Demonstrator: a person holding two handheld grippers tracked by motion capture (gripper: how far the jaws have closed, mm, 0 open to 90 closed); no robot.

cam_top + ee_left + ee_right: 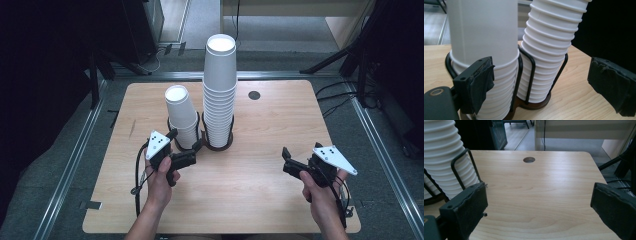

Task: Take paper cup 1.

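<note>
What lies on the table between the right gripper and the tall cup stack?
Nothing: bare wood separates the right gripper from the tall cup stack, as the high view shows.

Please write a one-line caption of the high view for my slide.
Two stacks of white paper cups in a black wire holder on a wooden table; left gripper beside the shorter stack.

Left gripper (192, 150) beside the short cup stack (181, 116) — fingers apart; right gripper (286, 159) over bare table (250, 190).
</note>
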